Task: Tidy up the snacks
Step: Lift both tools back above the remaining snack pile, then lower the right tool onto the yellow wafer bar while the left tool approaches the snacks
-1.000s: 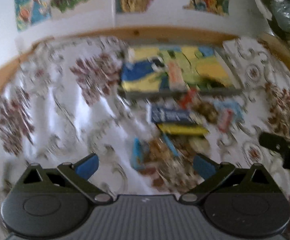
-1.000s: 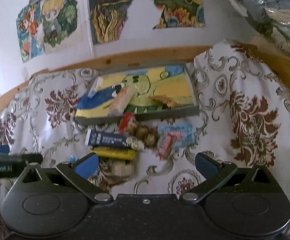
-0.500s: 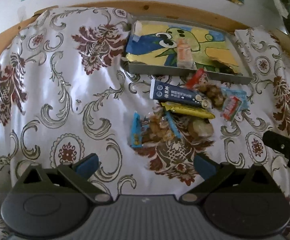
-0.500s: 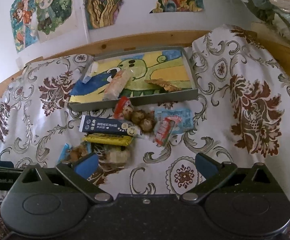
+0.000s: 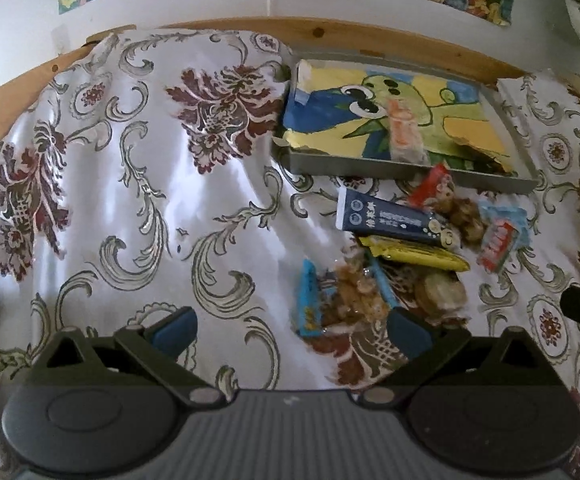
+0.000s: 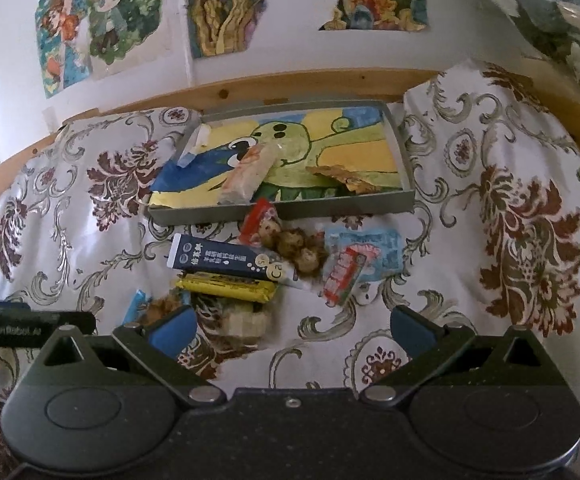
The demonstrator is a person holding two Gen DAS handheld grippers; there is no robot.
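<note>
A grey tray (image 5: 406, 170) (image 6: 322, 205) lined with a cartoon picture sits at the back of the table and holds an orange-white snack pack (image 5: 404, 136) (image 6: 246, 178). In front of it lies a pile of snacks: a dark blue box (image 5: 390, 220) (image 6: 226, 262), a yellow bar (image 5: 414, 254) (image 6: 226, 286), a red-and-blue packet (image 5: 502, 236) (image 6: 354, 264), brown balls (image 6: 294, 246), and a blue-edged pack (image 5: 330, 300). My left gripper (image 5: 290, 330) is open and empty, just in front of the blue-edged pack. My right gripper (image 6: 290, 330) is open and empty, near the pile.
A floral white tablecloth (image 5: 130, 200) covers the table. A wooden rail (image 5: 218, 26) and a wall with posters (image 6: 106, 20) stand behind. Crinkled plastic bags (image 6: 562, 12) sit at the back right. The left gripper shows at the left edge of the right wrist view (image 6: 30, 328).
The left gripper steadied from a blurred sweep and moved closer to the snack pile. The right gripper advanced slightly towards the pile. Both stayed open.
</note>
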